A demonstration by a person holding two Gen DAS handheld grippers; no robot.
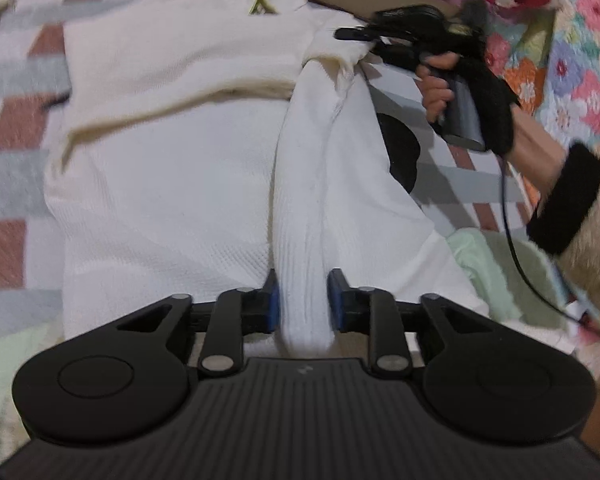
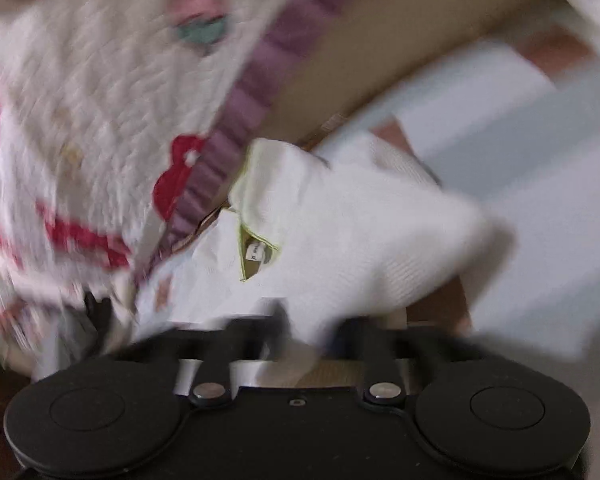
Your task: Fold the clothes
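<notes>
The left gripper [image 1: 302, 300] clamps a ribbed sleeve [image 1: 304, 200] of the white sweater [image 1: 160, 168]; the sleeve runs toward 12 o'clock. Only the left view shows the right gripper [image 1: 350, 34] at 1 o'clock, pinching bunched sweater cloth. The right view, blurred, shows that gripper [image 2: 306, 332] closed on cloth and the collar label [image 2: 256, 254]. The sweater lies spread on a checked blanket [image 1: 16, 184].

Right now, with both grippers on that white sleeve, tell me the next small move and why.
Probably carry the sleeve left across the white sweater body and lay it flat. The left gripper pinches its cuff end and the right gripper holds the shoulder end, so the sleeve is raised, not folded yet.
</notes>
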